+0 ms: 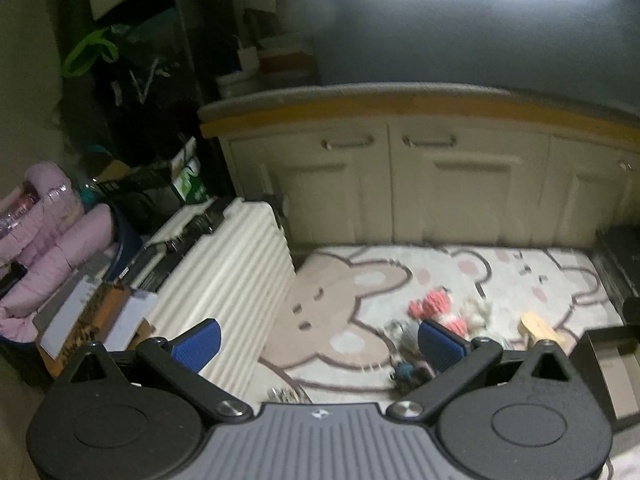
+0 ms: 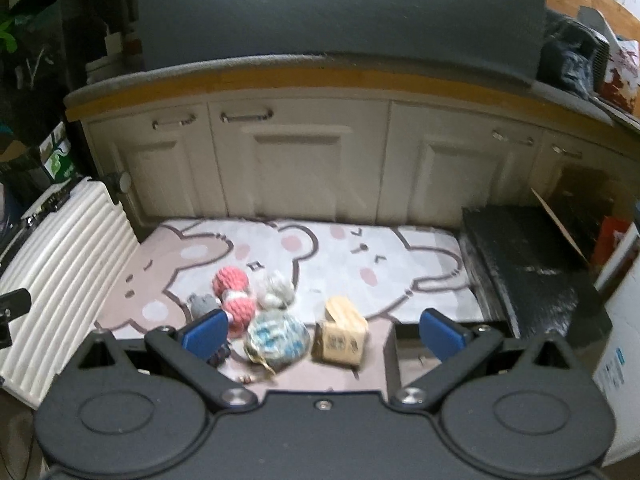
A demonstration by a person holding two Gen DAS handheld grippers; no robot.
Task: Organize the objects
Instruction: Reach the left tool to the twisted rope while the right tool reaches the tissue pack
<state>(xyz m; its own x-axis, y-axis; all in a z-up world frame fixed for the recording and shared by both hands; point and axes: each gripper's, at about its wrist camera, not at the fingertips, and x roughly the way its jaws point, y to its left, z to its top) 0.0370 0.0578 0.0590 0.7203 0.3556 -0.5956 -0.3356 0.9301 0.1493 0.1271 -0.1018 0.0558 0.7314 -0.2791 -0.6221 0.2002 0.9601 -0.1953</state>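
Pink yarn balls (image 2: 233, 295), a blue-white knitted pouch (image 2: 277, 339) and a small tan box (image 2: 341, 330) lie clustered on the bear-print rug (image 2: 400, 256) before cream cabinets (image 2: 300, 160). Left gripper (image 1: 318, 344) and right gripper (image 2: 325, 332) both hover spread wide, holding nothing.

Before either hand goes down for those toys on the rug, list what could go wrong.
1. The toys lie bunched: pink rope toy, blue-white ball and grey-white ball touch, so the right tongs may nudge or drag a neighbour.
2. The small cardboard box sits close beside them and could be knocked.
3. Both views are blurred, so aim may suffer.
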